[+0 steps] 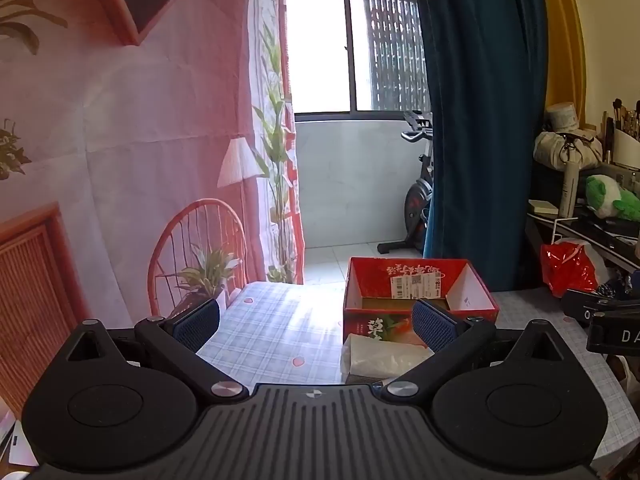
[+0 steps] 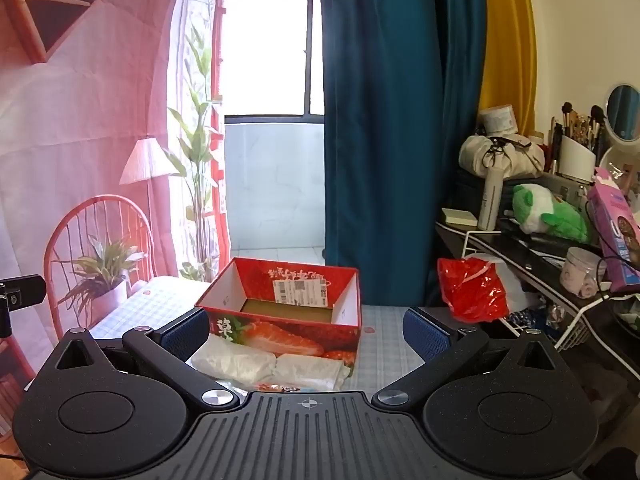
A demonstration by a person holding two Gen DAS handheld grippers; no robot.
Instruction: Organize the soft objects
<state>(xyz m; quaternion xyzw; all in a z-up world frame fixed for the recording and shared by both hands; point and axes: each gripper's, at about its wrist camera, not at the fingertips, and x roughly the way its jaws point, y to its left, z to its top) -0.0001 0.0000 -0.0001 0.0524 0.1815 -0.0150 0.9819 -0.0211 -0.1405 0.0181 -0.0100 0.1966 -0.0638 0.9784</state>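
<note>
Left gripper [image 1: 316, 326]: jaws spread wide, nothing held and nothing touched, tilted a little downward over the checked bench [image 1: 272, 332]. Between its fingers, bare cloth at the left; at the right, the clear plastic packet of soft white goods [image 1: 380, 356], lying on the bench just beside the front wall of the red box [image 1: 420, 300], whether touching it hard to tell. Right-hand pad overlapping the box front in the left wrist view, contact not clear. Box open at the top, white label on its inner back wall.

Right gripper [image 2: 308, 332]: jaws likewise spread wide, empty, pads clear of everything, also tilted a little downward. Below and ahead of it, the same packet [image 2: 272, 366], seen here as two white rolls side by side in clear wrap, in front of the box [image 2: 280, 304]. Left pad near the packet's left end, right pad well apart over bare bench [image 2: 384, 344].

Farther right, a red plastic bag [image 2: 472, 288] at the bench edge, and a green and white plush toy [image 2: 548, 216] on the crowded shelf [image 2: 520, 248].
</note>
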